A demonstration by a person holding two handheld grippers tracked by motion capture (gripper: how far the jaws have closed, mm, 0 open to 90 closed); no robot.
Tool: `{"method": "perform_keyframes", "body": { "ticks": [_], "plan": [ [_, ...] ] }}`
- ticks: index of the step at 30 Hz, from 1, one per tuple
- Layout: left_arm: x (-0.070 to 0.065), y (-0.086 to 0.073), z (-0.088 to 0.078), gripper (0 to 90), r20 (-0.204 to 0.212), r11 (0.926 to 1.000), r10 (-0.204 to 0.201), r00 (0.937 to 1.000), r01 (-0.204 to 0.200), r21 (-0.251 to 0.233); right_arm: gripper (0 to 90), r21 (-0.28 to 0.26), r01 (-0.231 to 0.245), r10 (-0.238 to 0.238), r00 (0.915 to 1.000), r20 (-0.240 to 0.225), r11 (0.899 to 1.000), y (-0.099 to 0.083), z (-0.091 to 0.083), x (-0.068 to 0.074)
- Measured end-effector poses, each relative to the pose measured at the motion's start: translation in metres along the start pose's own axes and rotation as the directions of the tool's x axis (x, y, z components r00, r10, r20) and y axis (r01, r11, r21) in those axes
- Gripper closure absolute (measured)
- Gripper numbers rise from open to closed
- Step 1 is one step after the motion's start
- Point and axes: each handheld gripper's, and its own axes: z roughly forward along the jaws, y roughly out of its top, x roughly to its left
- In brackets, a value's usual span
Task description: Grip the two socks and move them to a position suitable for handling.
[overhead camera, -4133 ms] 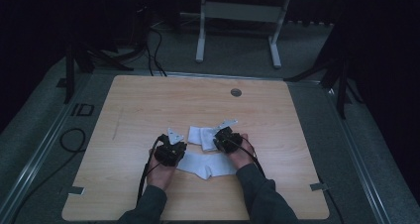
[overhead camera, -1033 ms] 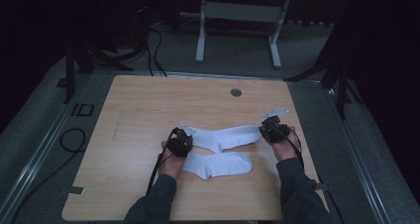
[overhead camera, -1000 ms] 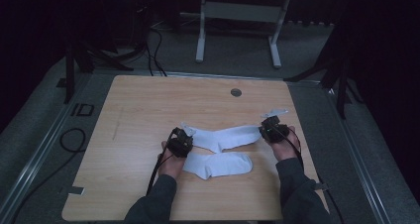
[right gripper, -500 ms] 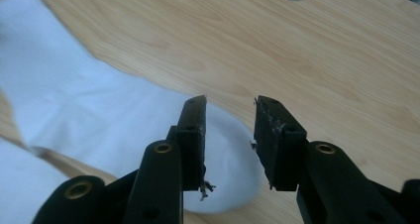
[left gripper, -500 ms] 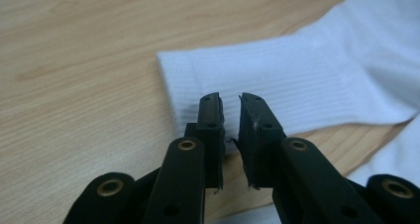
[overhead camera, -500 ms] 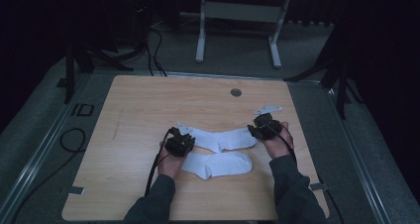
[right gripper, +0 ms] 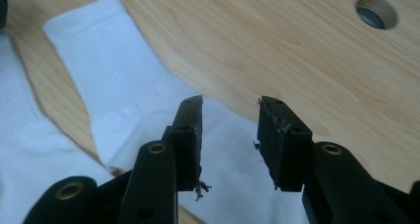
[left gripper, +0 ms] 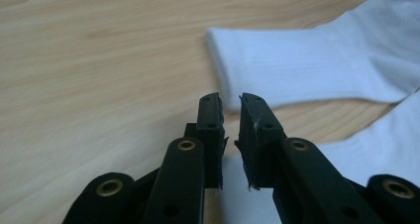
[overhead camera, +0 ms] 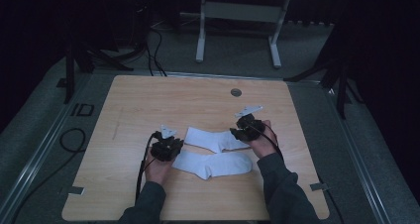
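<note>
1. High view: two white socks lie flat side by side in the middle of the table. The far sock and near sock look laid out to be paired. Bare wood lies all round.
2. Left gripper view: the left gripper has its jaws nearly together, holding nothing, just by the far sock's cuff edge.
3. Right gripper view: the right gripper has its jaws spread wide over the far sock's other end, near a round hole.

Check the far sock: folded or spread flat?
Spread flat. The far sock lies full length on the table, cuff open-ended and smooth, no doubled layer visible.
</note>
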Motion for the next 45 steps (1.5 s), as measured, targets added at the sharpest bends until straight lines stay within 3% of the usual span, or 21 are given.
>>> {"method": "perform_keyframes", "body": {
  "ticks": [9,15,17,22,31,35,39,42,43,44,45],
  "plan": [
    [0.018,-0.019,-0.016,78.3,-0.038,0.9994,-0.010,0.9992,0.011,0.032,61.4,-0.001,0.072,-0.072,0.9965,-0.042,0.997,0.008,0.011,0.015],
    [0.019,-0.025,-0.019,77.8,-0.049,0.9990,-0.003,0.9988,0.005,0.045,61.5,-0.003,0.117,-0.117,0.9914,-0.059,0.993,0.015,0.022,0.026],
    [0.020,-0.028,-0.019,77.5,-0.055,0.9987,0.003,0.9985,0.000,0.052,61.2,0.001,0.152,-0.151,0.9845,-0.089,0.988,0.019,0.032,0.037],
    [0.023,-0.031,-0.020,77.5,-0.059,0.9983,-0.004,0.9983,0.007,0.058,60.0,0.002,0.173,-0.172,0.9791,-0.109,0.985,0.023,0.042,0.047],
    [0.023,-0.033,-0.020,76.3,-0.061,0.9989,-0.002,0.9981,0.005,0.047,56.4,0.024,0.226,-0.219,0.9603,-0.173,0.974,0.031,0.068,0.065],
    [0.024,-0.033,-0.020,76.3,-0.058,0.9989,-0.011,0.9983,0.013,0.045,55.3,0.039,0.226,-0.216,0.9591,-0.183,0.973,0.032,0.075,0.065],
    [0.024,-0.033,-0.020,76.3,-0.057,0.9990,-0.010,0.9983,0.013,0.043,55.9,0.074,0.176,-0.158,0.9672,-0.199,0.982,0.030,0.084,0.062],
    [0.023,-0.034,-0.020,76.4,-0.064,0.9991,-0.007,0.9979,0.009,0.041,62.6,0.080,0.171,-0.151,0.9658,-0.211,0.982,0.030,0.084,0.061],
    [0.023,-0.034,-0.020,76.4,-0.067,0.9991,0.002,0.9978,0.000,0.042,70.7,0.078,0.171,-0.151,0.9655,-0.213,0.982,0.030,0.084,0.059],
    [0.022,-0.034,-0.019,76.4,-0.071,0.9993,0.004,0.9975,-0.001,0.038,70.7,0.078,0.171,-0.151,0.9655,-0.213,0.982,0.030,0.084,0.059],
    [0.021,-0.034,-0.020,76.3,-0.073,0.9992,0.007,0.9973,-0.004,0.039,80.3,0.073,0.166,-0.148,0.9672,-0.206,0.983,0.029,0.084,0.059]
  ]
}}
